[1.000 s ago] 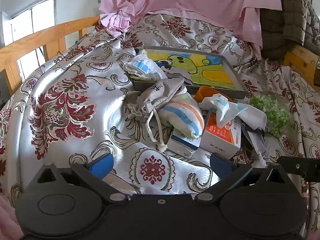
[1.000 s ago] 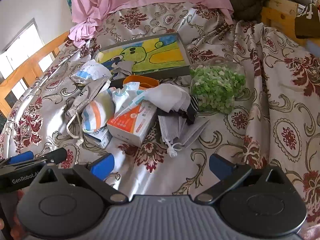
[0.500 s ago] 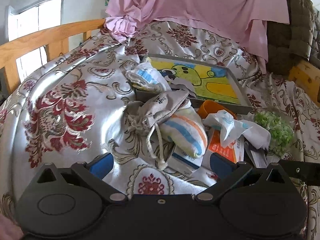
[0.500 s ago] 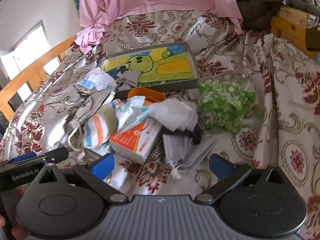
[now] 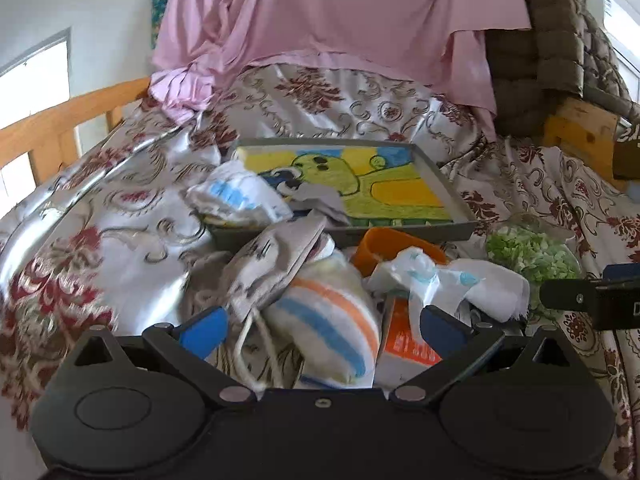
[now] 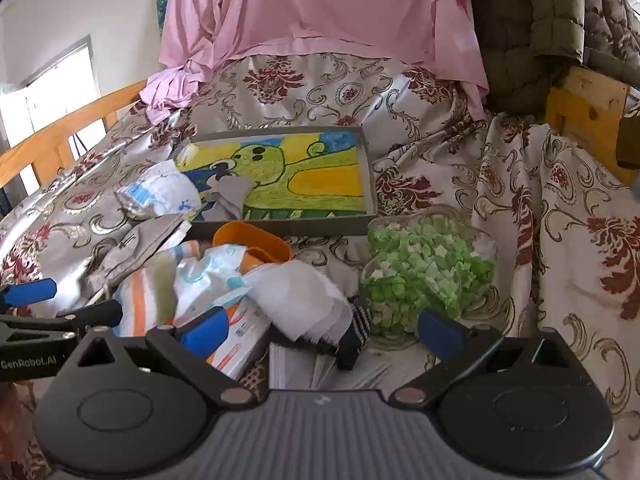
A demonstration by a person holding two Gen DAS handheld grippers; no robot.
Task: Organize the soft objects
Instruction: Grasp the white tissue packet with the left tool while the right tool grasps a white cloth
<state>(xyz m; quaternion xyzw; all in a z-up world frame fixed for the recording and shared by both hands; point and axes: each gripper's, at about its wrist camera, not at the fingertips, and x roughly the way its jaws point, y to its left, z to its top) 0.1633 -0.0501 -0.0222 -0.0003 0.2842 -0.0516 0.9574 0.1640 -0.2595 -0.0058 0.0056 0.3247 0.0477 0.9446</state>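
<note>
A heap of soft things lies on the patterned bedspread. My left gripper is open, its blue fingertips either side of a striped white, blue and orange cloth bundle, with a grey drawstring pouch draped over the bundle's left. My right gripper is open above white tissues and a black-and-white striped piece. A grey tray with a yellow-green picture holds a white-and-blue cloth at its left corner. The left gripper's fingers show at the left edge of the right wrist view.
An orange-and-white carton, an orange cup and a clear bag of green bits lie among the heap. A pink sheet hangs behind, a wooden rail runs along the left, and an olive quilt sits at the back right.
Both grippers have moved forward and lower toward the heap. The striped bundle now lies between the left fingers, and the tissues sit between the right fingers. Nothing has been gripped.
</note>
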